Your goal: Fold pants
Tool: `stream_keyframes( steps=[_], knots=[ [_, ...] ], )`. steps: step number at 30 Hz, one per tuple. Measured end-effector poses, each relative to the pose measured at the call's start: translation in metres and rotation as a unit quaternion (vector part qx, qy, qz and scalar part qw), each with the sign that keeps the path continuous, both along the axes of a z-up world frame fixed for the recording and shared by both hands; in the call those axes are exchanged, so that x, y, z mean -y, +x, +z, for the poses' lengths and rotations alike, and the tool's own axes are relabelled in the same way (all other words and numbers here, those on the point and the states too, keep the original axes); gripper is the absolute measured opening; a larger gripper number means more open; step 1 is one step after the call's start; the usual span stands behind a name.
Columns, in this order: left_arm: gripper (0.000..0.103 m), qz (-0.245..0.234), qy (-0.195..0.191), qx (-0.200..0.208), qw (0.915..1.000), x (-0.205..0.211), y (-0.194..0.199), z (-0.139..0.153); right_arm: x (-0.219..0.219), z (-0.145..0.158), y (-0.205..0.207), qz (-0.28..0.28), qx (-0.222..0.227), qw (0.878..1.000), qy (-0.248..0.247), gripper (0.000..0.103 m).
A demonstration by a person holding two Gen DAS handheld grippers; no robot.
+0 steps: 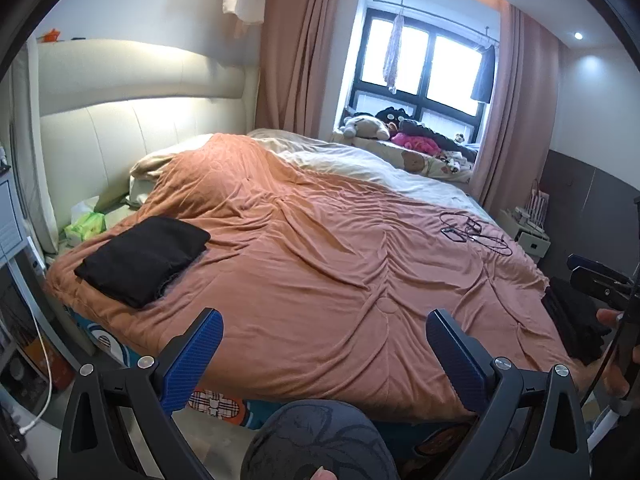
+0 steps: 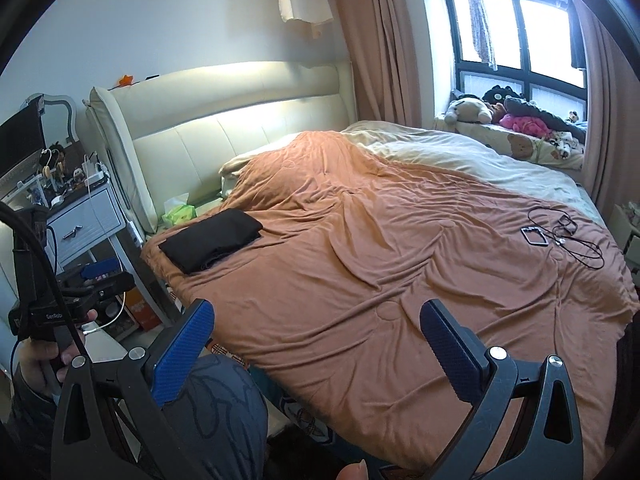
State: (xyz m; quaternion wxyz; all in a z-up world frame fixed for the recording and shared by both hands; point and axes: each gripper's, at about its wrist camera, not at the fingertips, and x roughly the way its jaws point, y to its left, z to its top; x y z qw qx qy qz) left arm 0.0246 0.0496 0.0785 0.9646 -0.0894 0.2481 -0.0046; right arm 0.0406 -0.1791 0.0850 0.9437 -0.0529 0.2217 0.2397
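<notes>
Left wrist view. The left gripper (image 1: 324,332) hangs above the near edge of the bed, its two blue-padded fingers (image 1: 196,356) spread wide with nothing between them and touching nothing. Beneath them lies the orange blanket (image 1: 320,264), wrinkled, covering most of the bed. The folded black pants (image 1: 144,258) rest as a flat rectangle on the blanket's near left corner, well apart from the fingers and just beside a green tissue pack (image 1: 86,226) at the foot of the cream headboard (image 1: 132,120). At the right margin the right gripper (image 1: 600,284) appears side-on, held in a hand (image 1: 610,344); from this angle its opening cannot be told. A second dark garment (image 1: 572,328) lies at the blanket's right edge beneath it. A tangle of black cables (image 1: 476,232) sits on the far right of the blanket. A patterned grey knee (image 1: 316,440) fills the bottom centre.

Right wrist view. The right gripper (image 2: 316,332) is likewise fully apart, empty, poised over the blanket (image 2: 400,260) without contact. The folded pants (image 2: 212,242) lie to the upper left near the bed's corner, beside the tissue pack (image 2: 180,214). At the left margin the left gripper (image 2: 96,276) is seen side-on in the other hand (image 2: 44,360), before a white nightstand (image 2: 86,224). Cables and a phone (image 2: 534,235) lie at far right.
</notes>
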Motion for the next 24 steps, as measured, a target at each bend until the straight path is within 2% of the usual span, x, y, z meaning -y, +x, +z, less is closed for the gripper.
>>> stream_keyframes(
  steps=[9,24],
  knots=[
    [0.102,-0.017,0.026,0.034,0.9989,0.035,-0.035,0.000,0.017,-0.023,-0.052,-0.024,0.015,1.000,0.010,0.103],
    [0.102,-0.026,0.033,0.065,0.9970,0.063,-0.070,-0.016,0.036,-0.048,-0.114,-0.077,0.044,0.996,0.028,0.103]
  ],
)
